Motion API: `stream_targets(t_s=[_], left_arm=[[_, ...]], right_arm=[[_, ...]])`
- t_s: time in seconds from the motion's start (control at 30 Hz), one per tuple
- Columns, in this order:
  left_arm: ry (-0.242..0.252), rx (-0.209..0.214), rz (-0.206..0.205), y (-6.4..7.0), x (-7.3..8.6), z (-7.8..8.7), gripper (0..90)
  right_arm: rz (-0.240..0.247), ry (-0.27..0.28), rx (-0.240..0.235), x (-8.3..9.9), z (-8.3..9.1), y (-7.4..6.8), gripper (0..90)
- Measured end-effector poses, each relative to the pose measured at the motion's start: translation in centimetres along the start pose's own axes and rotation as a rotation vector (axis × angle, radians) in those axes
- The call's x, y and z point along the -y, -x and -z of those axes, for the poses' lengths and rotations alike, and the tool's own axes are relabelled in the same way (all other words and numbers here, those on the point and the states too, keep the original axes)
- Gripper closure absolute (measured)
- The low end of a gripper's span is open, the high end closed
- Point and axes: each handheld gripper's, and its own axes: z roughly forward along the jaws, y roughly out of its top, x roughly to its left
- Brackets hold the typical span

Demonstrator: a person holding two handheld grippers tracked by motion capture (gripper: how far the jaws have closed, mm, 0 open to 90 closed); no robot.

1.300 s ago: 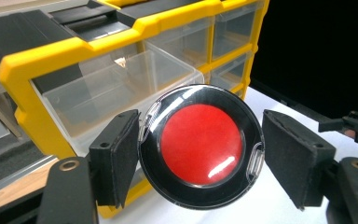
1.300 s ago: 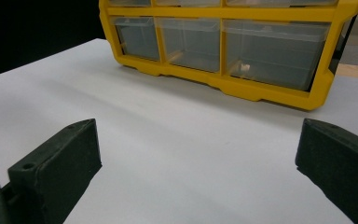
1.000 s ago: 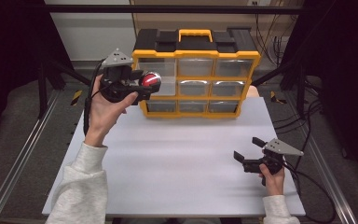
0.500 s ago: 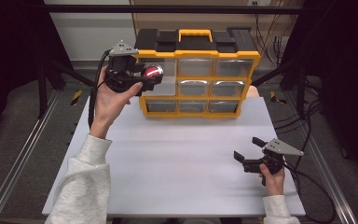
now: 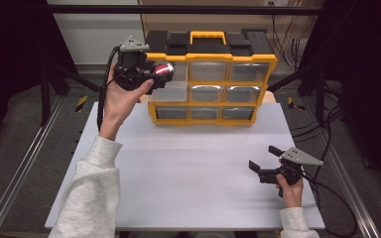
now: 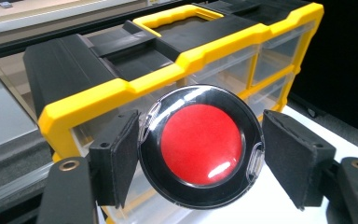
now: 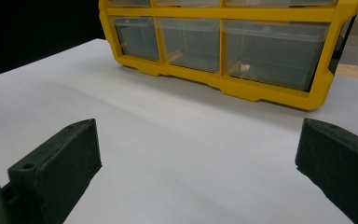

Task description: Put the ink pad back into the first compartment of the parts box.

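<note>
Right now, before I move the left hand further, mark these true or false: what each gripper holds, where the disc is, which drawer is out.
1. The left gripper clamps a round red-and-black disc. True.
2. The right gripper holds a drawer. False: its jaws are open and empty over the white table.
3. The disc is up beside the yellow organizer. True.
4. Every drawer is pushed in. False: the middle-left drawer is pulled out.

The red disc's (image 6: 200, 145) back is hidden, the organizer's (image 7: 242, 46) top is cropped in the right gripper view, and the small drawer item (image 7: 244, 68) is too blurred to be identified.
</note>
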Motion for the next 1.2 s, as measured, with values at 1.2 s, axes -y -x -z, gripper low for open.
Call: stream_targets(t_s=[1.2], left_arm=[[-0.075, -0.042, 0.022, -2.4, 1.1, -3.8, 29.4]], right_arm=[[-0.001, 0.001, 0.000, 0.0, 0.0, 0.0, 0.4]])
